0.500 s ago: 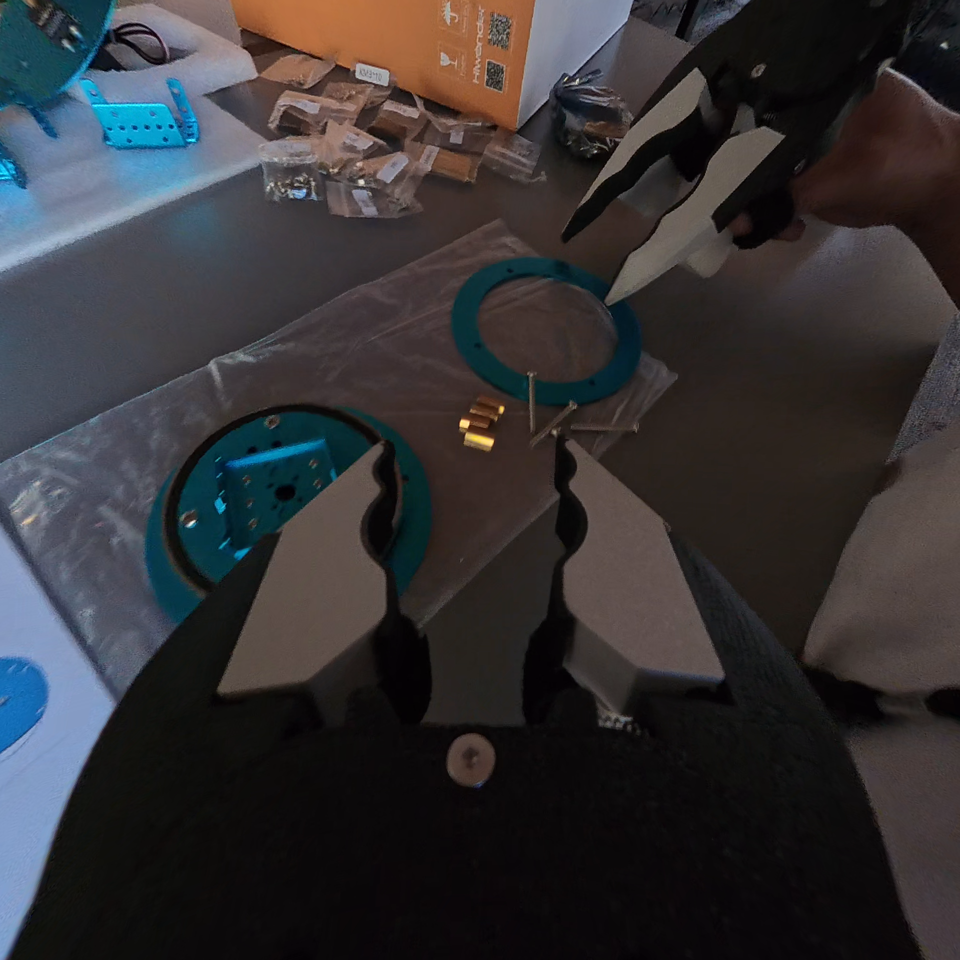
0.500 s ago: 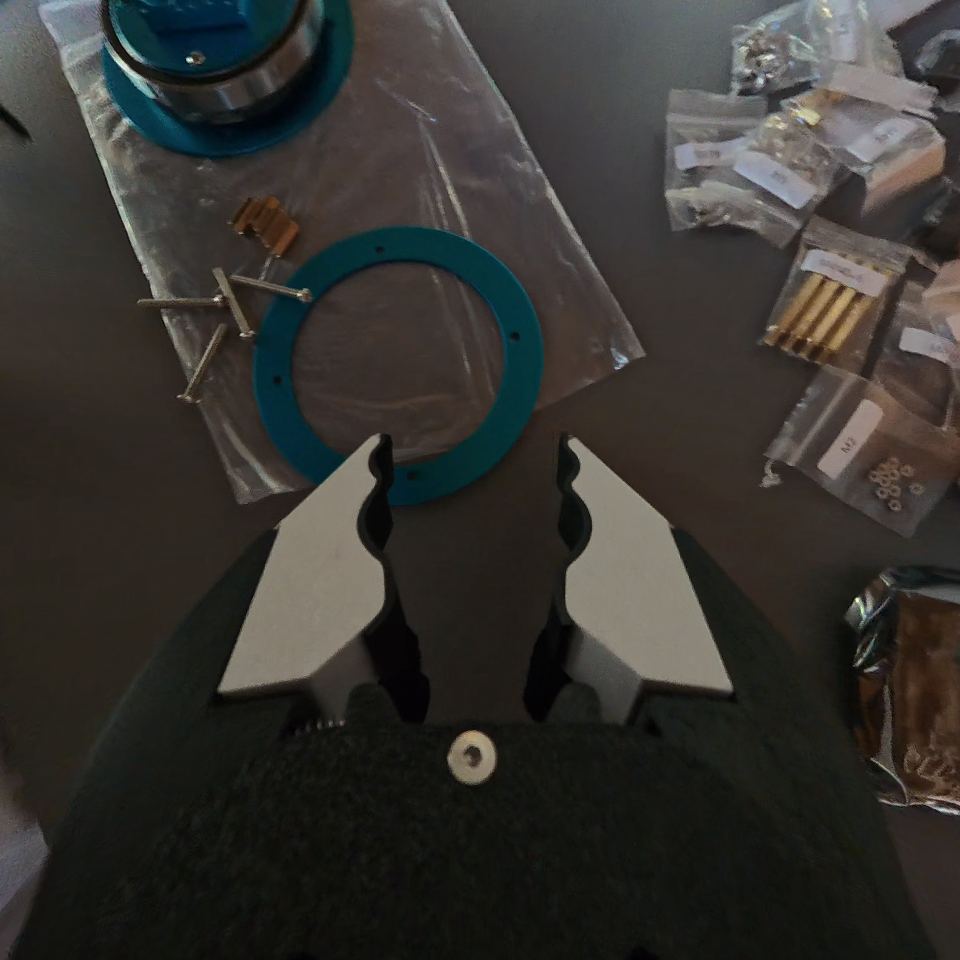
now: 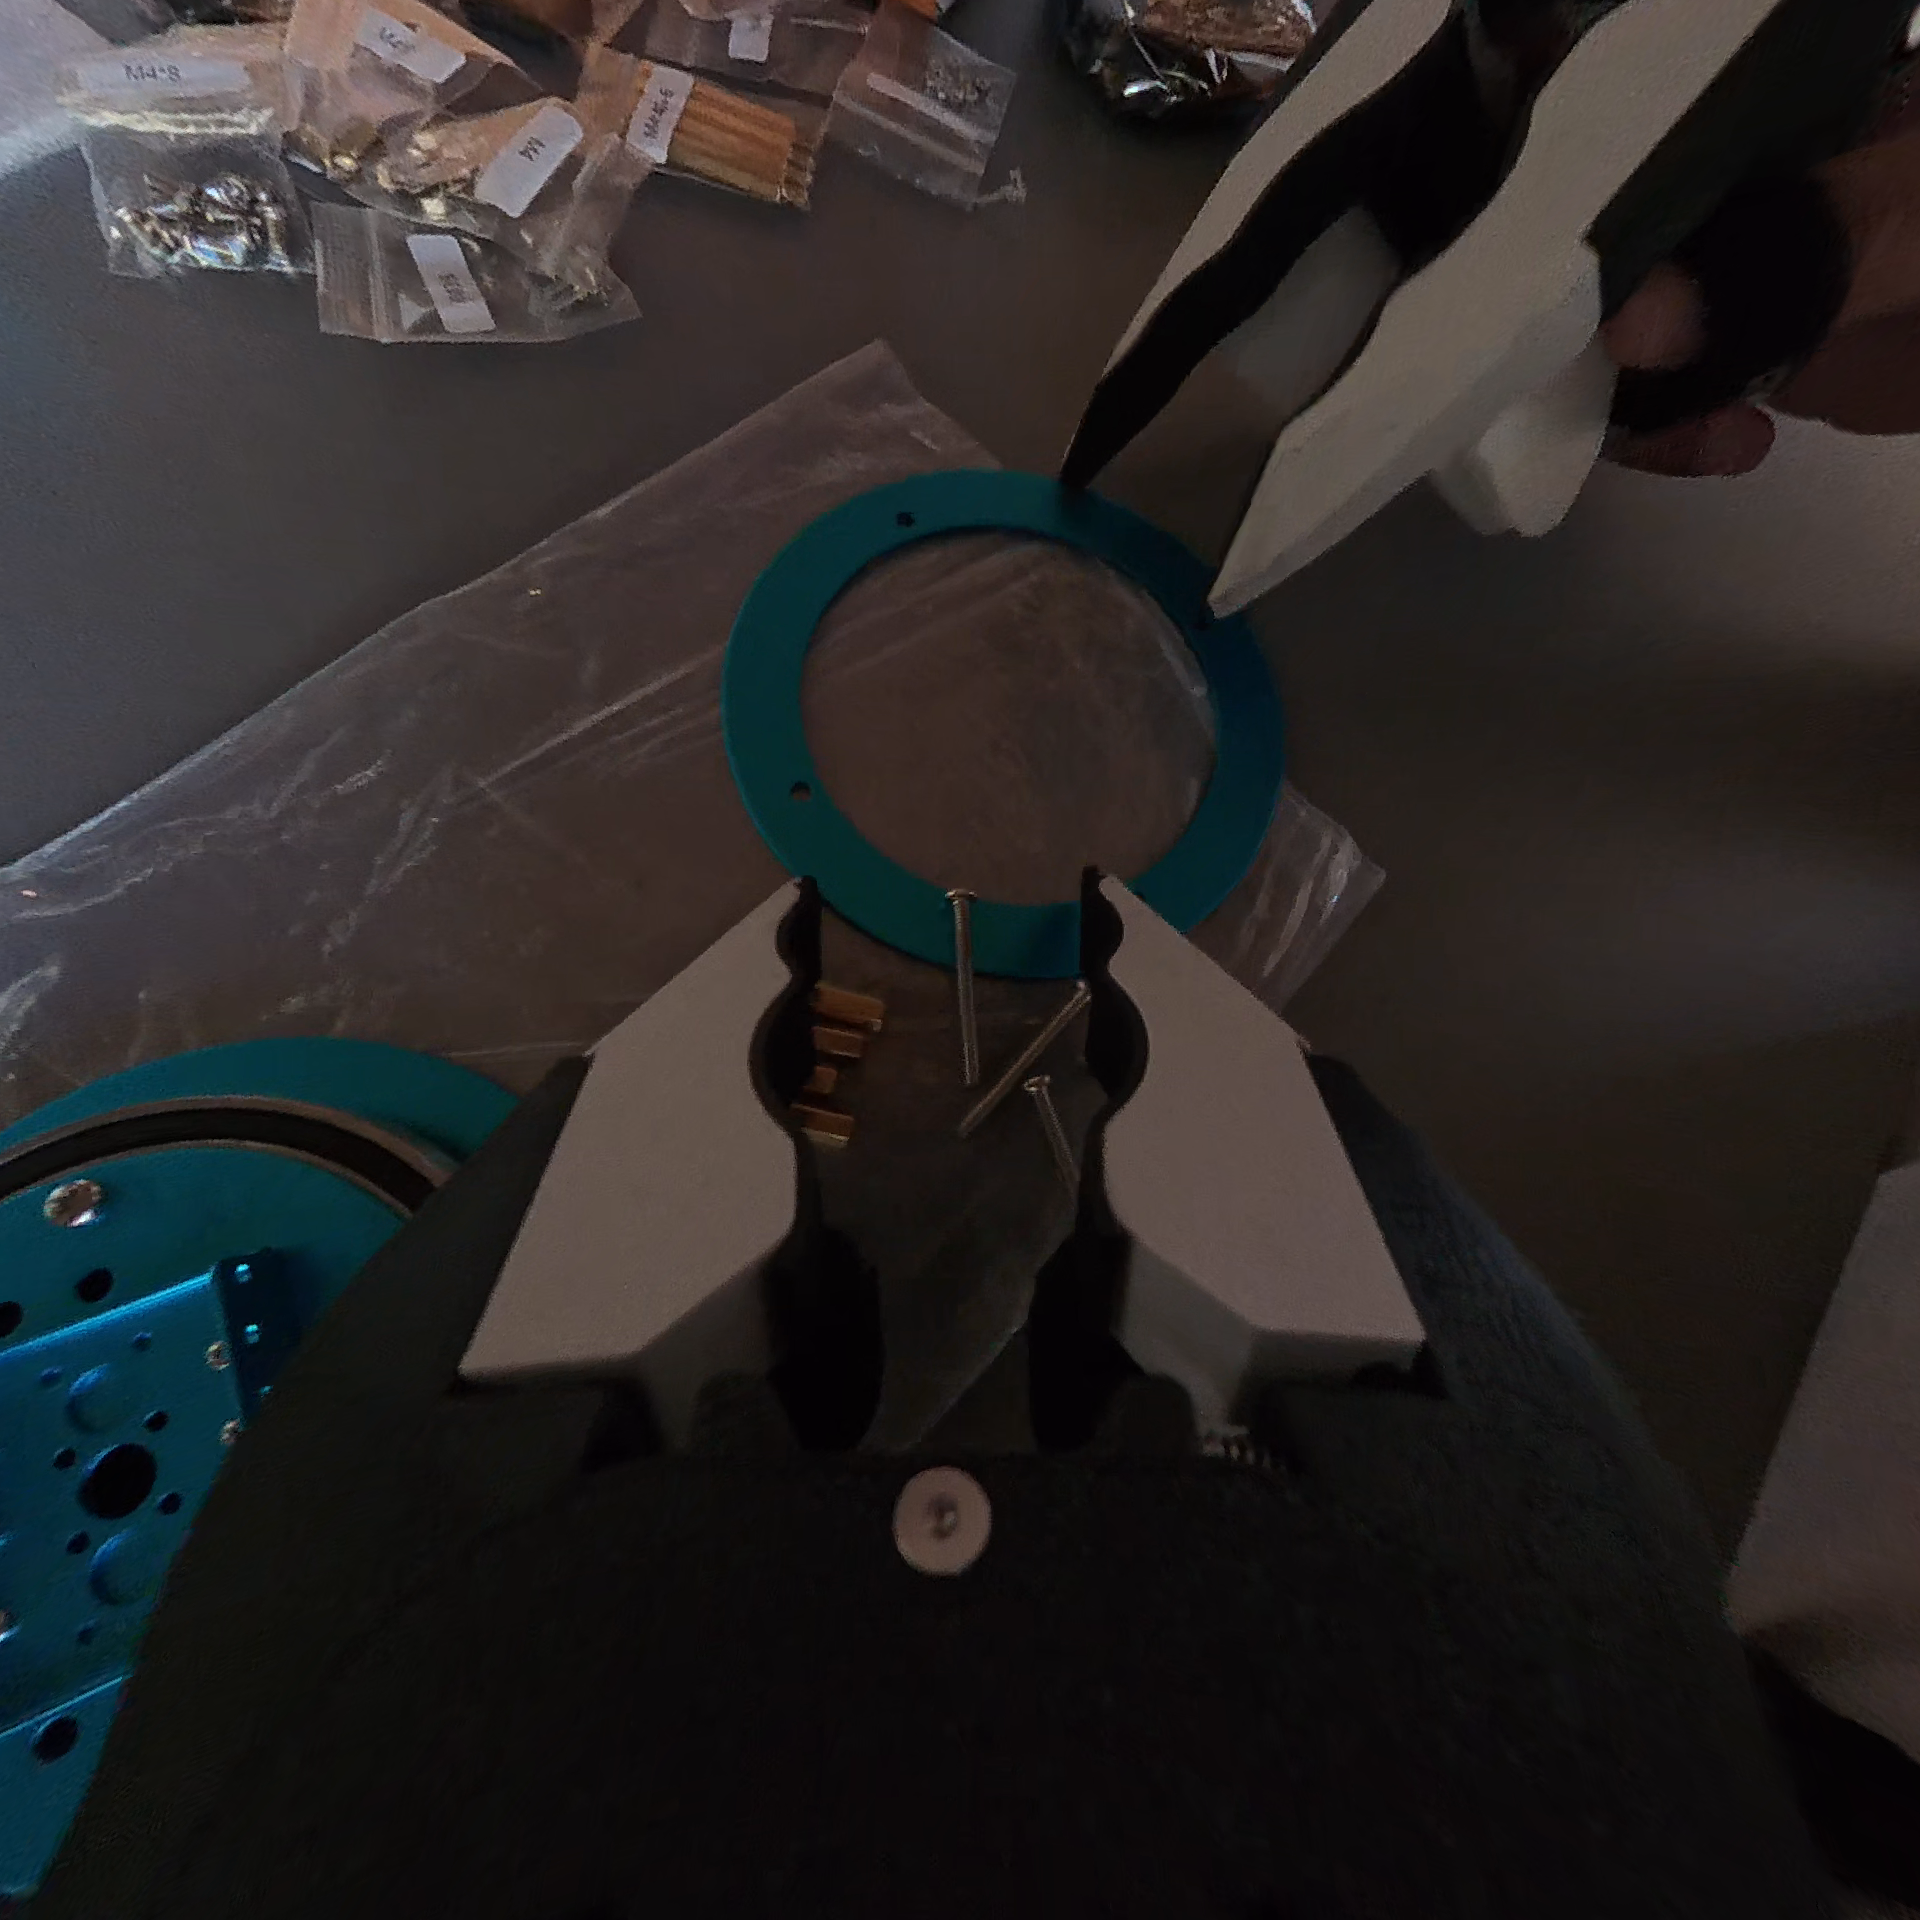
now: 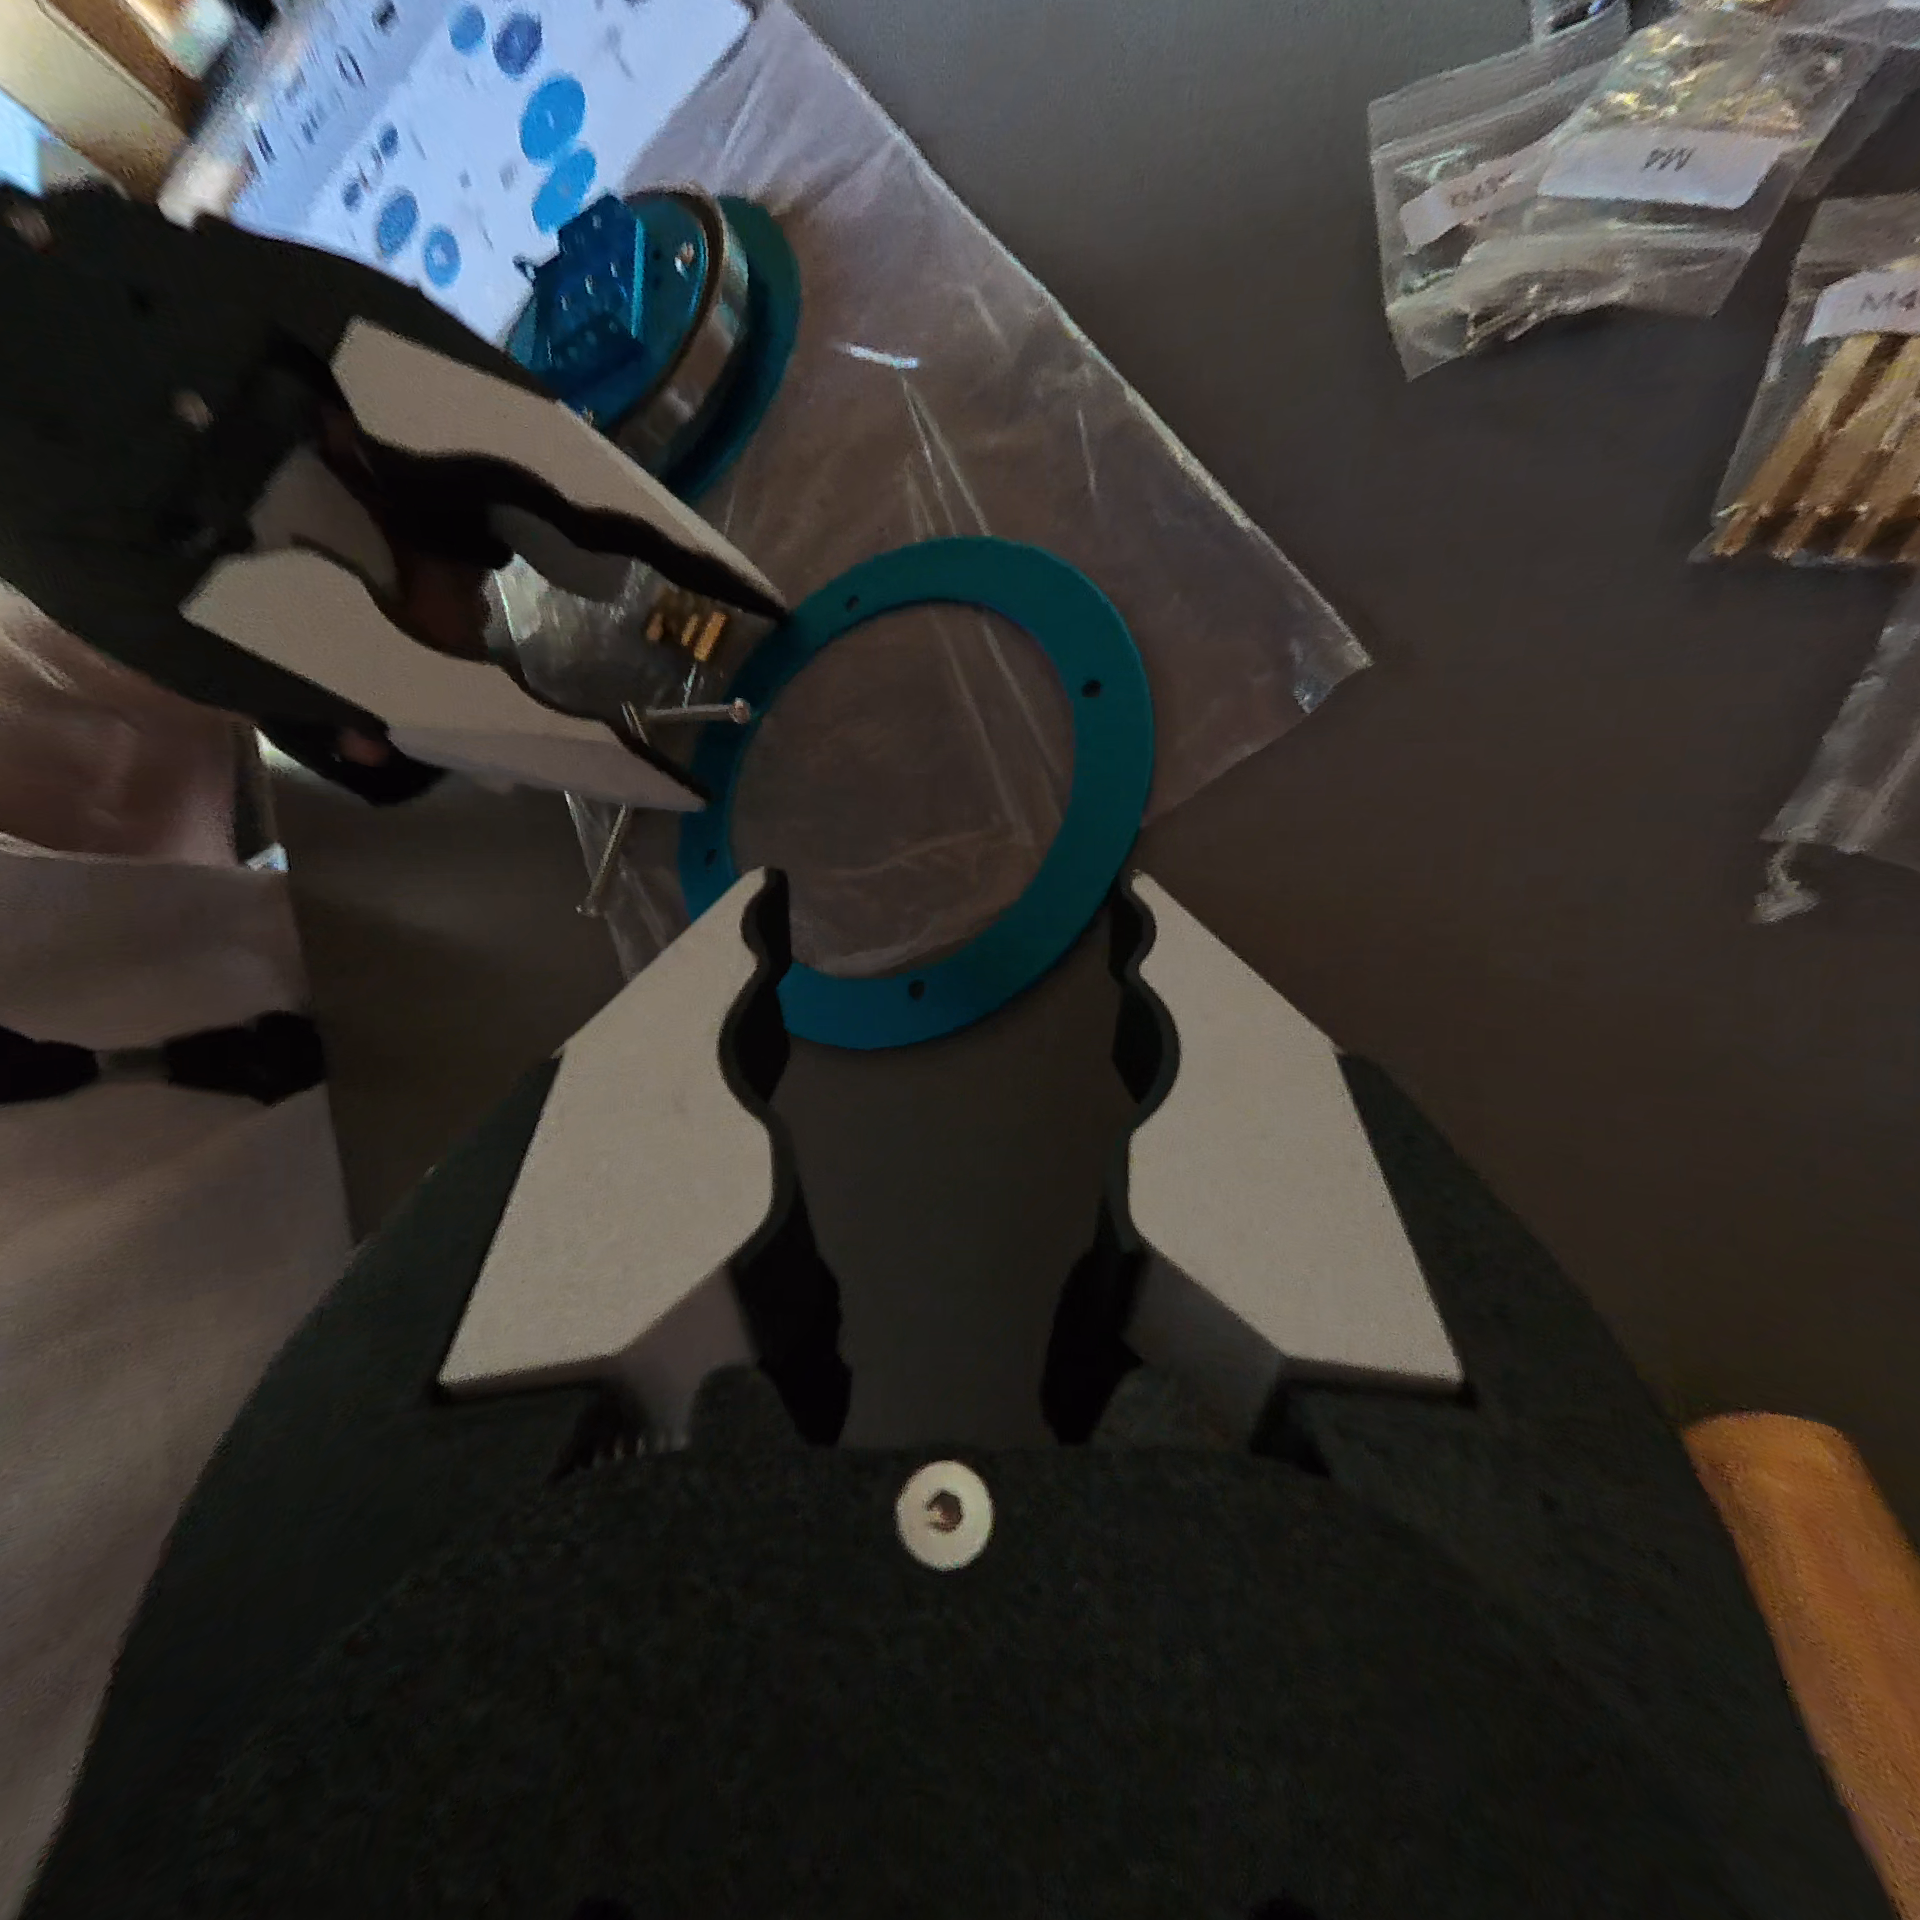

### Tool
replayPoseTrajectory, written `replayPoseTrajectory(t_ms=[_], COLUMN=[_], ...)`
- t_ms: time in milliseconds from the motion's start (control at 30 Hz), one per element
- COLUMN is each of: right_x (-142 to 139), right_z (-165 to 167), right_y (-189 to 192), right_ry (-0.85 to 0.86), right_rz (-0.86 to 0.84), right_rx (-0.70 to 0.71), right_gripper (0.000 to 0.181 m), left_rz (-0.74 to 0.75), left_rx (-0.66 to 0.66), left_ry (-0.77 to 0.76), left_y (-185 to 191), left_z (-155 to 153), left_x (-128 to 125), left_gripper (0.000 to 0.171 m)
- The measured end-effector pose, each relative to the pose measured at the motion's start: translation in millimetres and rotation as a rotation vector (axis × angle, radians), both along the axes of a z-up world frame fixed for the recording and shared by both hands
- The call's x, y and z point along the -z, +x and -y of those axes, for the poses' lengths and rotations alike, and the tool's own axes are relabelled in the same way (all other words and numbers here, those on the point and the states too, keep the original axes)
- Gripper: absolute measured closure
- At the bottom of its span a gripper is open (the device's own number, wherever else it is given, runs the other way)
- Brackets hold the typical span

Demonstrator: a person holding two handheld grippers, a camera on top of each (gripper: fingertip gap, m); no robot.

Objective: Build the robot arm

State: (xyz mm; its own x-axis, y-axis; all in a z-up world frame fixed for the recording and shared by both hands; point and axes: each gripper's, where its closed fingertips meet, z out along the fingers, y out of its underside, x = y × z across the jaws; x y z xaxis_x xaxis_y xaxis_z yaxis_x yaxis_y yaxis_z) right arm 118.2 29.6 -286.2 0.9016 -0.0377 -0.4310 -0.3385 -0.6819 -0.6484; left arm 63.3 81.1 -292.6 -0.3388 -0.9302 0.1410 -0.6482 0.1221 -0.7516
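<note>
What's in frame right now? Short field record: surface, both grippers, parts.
surface: dark table, clear plastic sheet on it
left gripper: jaws open, empty, over screws and brass spacers, tips at near edge of teal ring
right gripper: jaws open, empty, tips at opposite edge of ring
ring: flat on sheet
other parts: blue round assembly on the sheet; hardware bags beyond

Your left claw (image 3: 943, 883) hid part of brass spacers (image 3: 836, 1065); blue bracket assembly (image 3: 135, 1351) cut off at frame edge; right-view paper sheet (image 4: 457, 135) was blurred.
</note>
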Motion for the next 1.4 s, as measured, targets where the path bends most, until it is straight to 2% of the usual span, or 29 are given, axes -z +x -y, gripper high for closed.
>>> replayPoseTrajectory(t_ms=[200, 300, 333, 400, 467, 500, 533, 633, 733, 867, 967, 1000, 1067, 1100, 1233, 1333, 1400], right_x=[-19.9, -45.7, -52.6, -53.0, -36.9, -35.7, -38.0, -43.0, -59.9, -102.5, -114.3, -113.1, -104.4, -100.8, -75.9, -62.9, -59.0], right_z=[-6.3, -7.5, -7.3, -9.4, -13.3, -14.7, -16.0, -14.5, -13.3, -22.6, -46.4, -57.8, -81.6, -92.3, -123.4, -140.6, -146.9], right_y=[1.8, 7.3, 8.0, 4.4, -4.1, -6.3, -4.7, 5.0, 12.7, 7.6, -9.3, -18.3, -43.0, -53.6, -83.5, -89.1, -89.4], right_ry=[0.116, 0.274, 0.317, 0.329, 0.248, 0.243, 0.254, 0.242, 0.279, 0.433, 0.484, 0.487, 0.464, 0.456, 0.354, 0.299, 0.27], right_rz=[-0.304, -0.466, -0.523, -0.589, -0.566, -0.539, -0.515, -0.433, -0.459, -0.588, -0.632, -0.641, -0.676, -0.717, -0.755, -0.712, -0.686], right_rx=[0.09, 0.136, 0.143, 0.145, 0.142, 0.138, 0.152, 0.182, 0.218, 0.196, 0.161, 0.146, 0.088, 0.063, -0.023, -0.044, -0.062], right_gripper=[0.108, 0.122, 0.131, 0.14, 0.147, 0.17, 0.175, 0.181, 0.181, 0.181, 0.181, 0.181, 0.181, 0.181, 0.178, 0.164, 0.172], left_rz=[0.013, 0.013, 0.014, 0.01, 0.01, 0.015, 0.018, 0.025, 0.105, 0.241, 0.319, 0.321, 0.293, 0.28, 0.168, 0.084, 0.038], left_rx=[0.002, -0.001, 0.0, 0.007, 0.012, 0.012, 0.009, 0.011, -0.015, -0.062, -0.115, -0.141, -0.231, -0.27, -0.301, -0.278, -0.261], left_ry=[0.035, -0.017, -0.036, -0.057, -0.053, -0.05, -0.049, -0.065, -0.114, -0.271, -0.396, -0.432, -0.498, -0.535, -0.748, -0.93, -0.997], left_y=[-0.2, -0.8, -1.0, -1.4, -1.0, -0.7, -0.4, -1.6, 0.7, -2.9, -19.0, -25.9, -40.8, -49.4, -81.1, -90.7, -91.5], left_z=[-1.3, -1.8, -1.8, -0.6, 0.2, 0.2, -0.4, -1.2, -9.4, -30.4, -50.2, -57.9, -80.3, -92.6, -122.0, -133.4, -140.1], left_x=[1.1, -1.6, -2.7, -3.2, -2.9, -3.4, -3.6, -5.7, -20.9, -61.6, -89.4, -93.1, -91.4, -89.6, -82.1, -80.9, -79.0], left_gripper=[0.122, 0.121, 0.122, 0.122, 0.122, 0.122, 0.122, 0.122, 0.121, 0.117, 0.118, 0.124, 0.152, 0.16, 0.167, 0.171, 0.171])
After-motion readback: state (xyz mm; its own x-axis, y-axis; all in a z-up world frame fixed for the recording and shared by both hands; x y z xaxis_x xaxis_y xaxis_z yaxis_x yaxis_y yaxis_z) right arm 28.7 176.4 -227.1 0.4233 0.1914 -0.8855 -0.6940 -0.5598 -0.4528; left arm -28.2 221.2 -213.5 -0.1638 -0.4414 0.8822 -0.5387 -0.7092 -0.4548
